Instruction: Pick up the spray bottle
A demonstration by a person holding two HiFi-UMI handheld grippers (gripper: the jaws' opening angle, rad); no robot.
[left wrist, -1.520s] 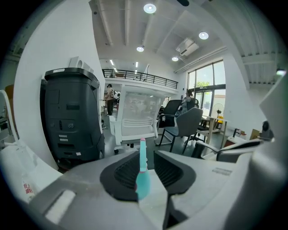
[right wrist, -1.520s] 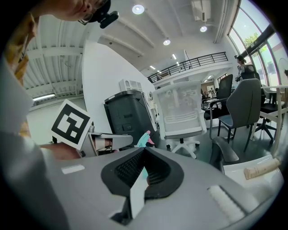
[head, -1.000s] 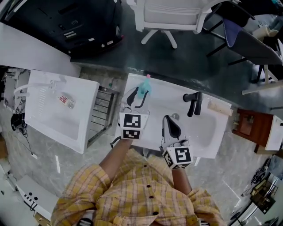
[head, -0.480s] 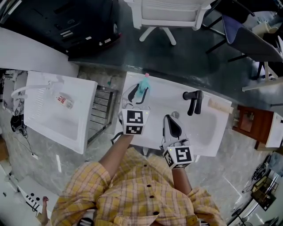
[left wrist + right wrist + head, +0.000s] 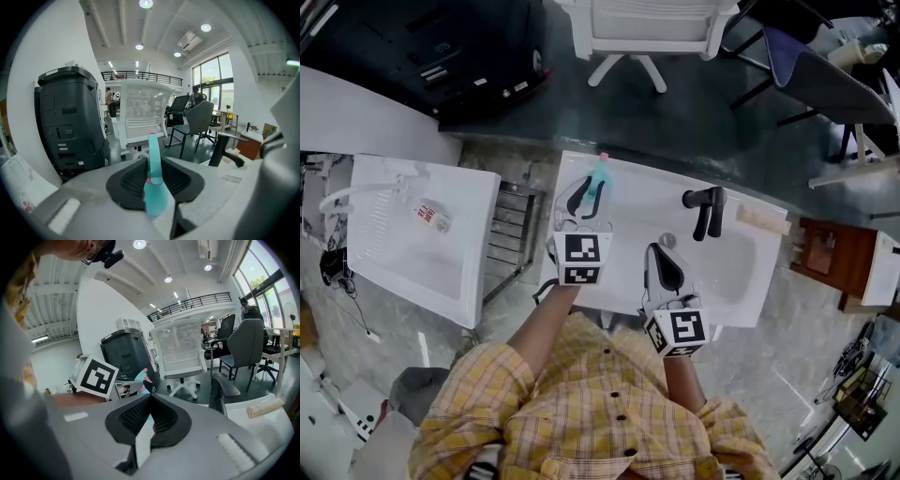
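Observation:
A teal spray bottle (image 5: 599, 176) with a pink tip stands at the far left corner of the white washbasin (image 5: 741, 281). My left gripper (image 5: 592, 187) reaches over that corner and its jaws are closing, with the bottle's neck (image 5: 154, 180) between the dark pads (image 5: 129, 180), which touch it on both sides. My right gripper (image 5: 662, 253) hovers over the basin's near middle, jaws together and holding nothing. In the right gripper view (image 5: 151, 405) the bottle (image 5: 142, 377) shows beyond the left gripper's marker cube.
A black faucet (image 5: 705, 208) stands at the basin's far side, with a beige roll (image 5: 761, 221) to its right. A second white basin (image 5: 422, 258) lies to the left, past a metal rack (image 5: 512, 239). A white office chair (image 5: 642, 28) and a dark machine (image 5: 70, 126) stand beyond.
The left gripper's jaws have drawn in from wide open onto the spray bottle. Both hands have stayed about where they were.

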